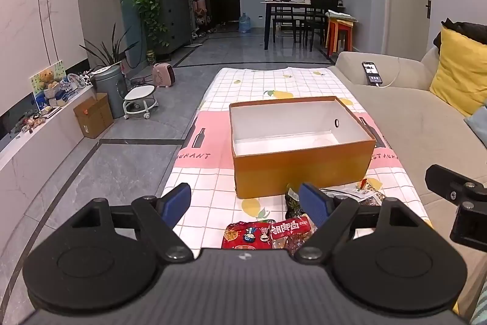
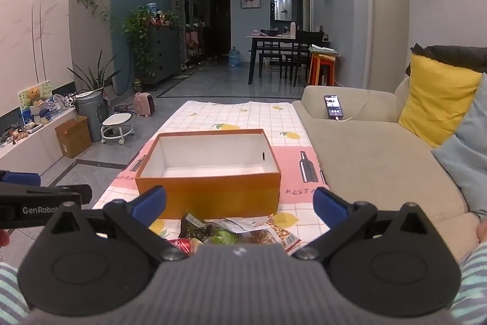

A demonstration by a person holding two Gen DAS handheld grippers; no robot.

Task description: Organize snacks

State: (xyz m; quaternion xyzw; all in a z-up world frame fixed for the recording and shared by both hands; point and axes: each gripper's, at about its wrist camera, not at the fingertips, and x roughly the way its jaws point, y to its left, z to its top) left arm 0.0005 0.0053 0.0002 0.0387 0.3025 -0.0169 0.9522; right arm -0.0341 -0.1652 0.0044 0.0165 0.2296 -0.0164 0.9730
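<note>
Left gripper [image 1: 245, 204]: black two-finger tool with blue pads, spread wide, holding nothing; it hovers just above the near snacks.
Right gripper [image 2: 240, 204]: same build, fingers wide apart, also holding nothing, poised over the same pile.
Snack packets: a loose heap on the near end of the table, just in front of the box and not in it; red foil packet [image 1: 248, 235], red-and-white labelled packet [image 1: 292, 229], dark green packet [image 2: 194, 226], clear-and-orange packet [image 2: 281, 230].
Count of snacks: four I can tell apart, possibly more, since the gripper bodies hide the heap's near edge.
Orange cardboard box with white inside [image 1: 301, 169]: one, open-topped, holding no snacks.
Step in hand: likely the very start, choosing a first packet.
Next move: lower one gripper, close on a packet's edge, carry it over the box's near wall.
Checked lemon-print tablecloth [image 1: 258, 84]: one, covering the table.
Beige sofa [image 1: 404, 118]: one, just right of the table.
</note>
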